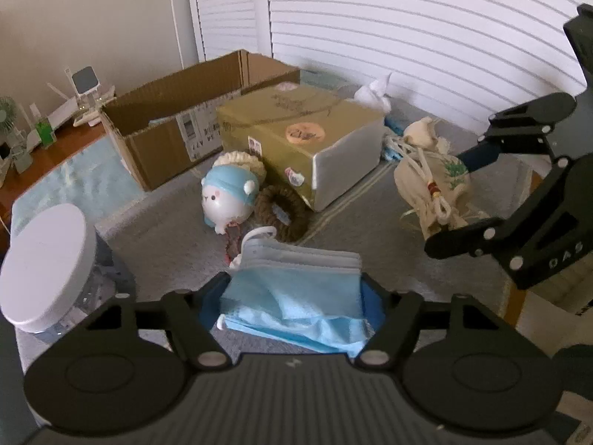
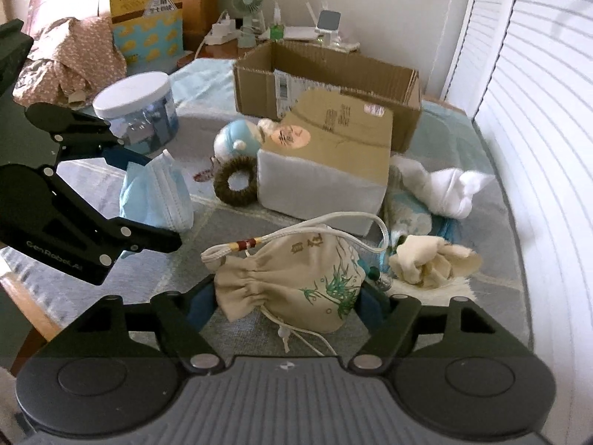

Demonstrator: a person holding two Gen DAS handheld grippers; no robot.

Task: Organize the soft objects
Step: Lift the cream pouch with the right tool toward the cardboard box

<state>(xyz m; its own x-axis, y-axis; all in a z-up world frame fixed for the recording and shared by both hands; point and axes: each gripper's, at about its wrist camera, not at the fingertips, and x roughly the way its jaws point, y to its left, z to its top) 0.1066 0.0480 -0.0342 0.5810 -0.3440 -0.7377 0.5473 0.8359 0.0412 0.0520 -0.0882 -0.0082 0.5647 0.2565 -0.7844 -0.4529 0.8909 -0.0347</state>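
Note:
A stack of blue face masks (image 1: pixel 292 278) lies on the grey bed cover between the blue pads of my left gripper (image 1: pixel 292 296), and the pads touch both its sides. In the right wrist view the left gripper (image 2: pixel 161 200) holds the masks (image 2: pixel 148 204) on edge. A beige drawstring pouch (image 2: pixel 296 274) with a green plant print fills the gap of my right gripper (image 2: pixel 283 304), pressed by both pads. The left wrist view shows the right gripper (image 1: pixel 446 204) closed around the pouch (image 1: pixel 426 185).
An open cardboard box (image 2: pixel 333 74) stands at the back, with a closed box (image 2: pixel 333 155) in front of it. A blue-capped plush toy (image 1: pixel 228 196), a brown ring (image 2: pixel 235 183), a white-lidded jar (image 2: pixel 137 111), white cloth (image 2: pixel 444 189) and cream cloth (image 2: pixel 433 259) lie around.

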